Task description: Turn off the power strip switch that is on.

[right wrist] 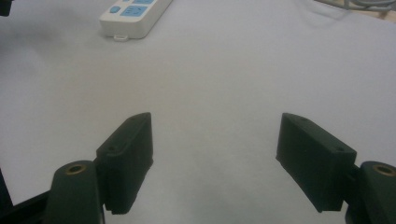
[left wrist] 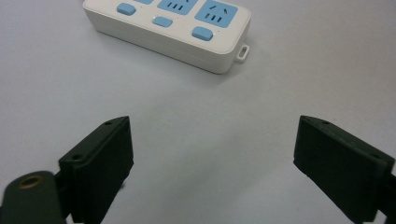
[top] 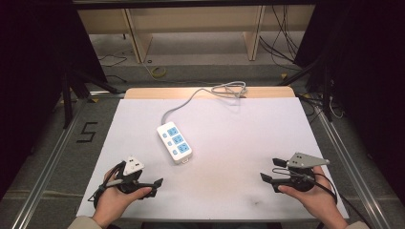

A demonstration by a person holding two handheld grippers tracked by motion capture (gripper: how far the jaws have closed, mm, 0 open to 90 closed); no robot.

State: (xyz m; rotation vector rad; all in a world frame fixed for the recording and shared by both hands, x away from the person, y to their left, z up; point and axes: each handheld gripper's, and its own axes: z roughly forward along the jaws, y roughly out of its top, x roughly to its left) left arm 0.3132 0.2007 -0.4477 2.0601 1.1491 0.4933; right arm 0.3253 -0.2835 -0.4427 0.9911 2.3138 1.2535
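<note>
On my far left, a taped "5" (top: 86,132) marks the floor beside the table (top: 239,191); I read no other writing, and the strip's face shows no brand. My left gripper (top: 154,187) hovers near the front edge, jaws wide and empty, with the white power strip (top: 174,142) just beyond it, its blue sockets up and its cord (top: 191,98) running to the far edge. My right gripper (top: 269,182) sits well apart from the strip, jaws also wide, holding nothing.

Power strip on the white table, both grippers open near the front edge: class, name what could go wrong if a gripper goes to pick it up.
1. The power strip lies flat and looks wide beside the left gripper opening, so the jaws may slip off its smooth sides.
2. Its grey cable runs to a loose coil at the table's far edge; lifting could drag or snag it.
3. The blue switches face up; a descending jaw might press one.
</note>
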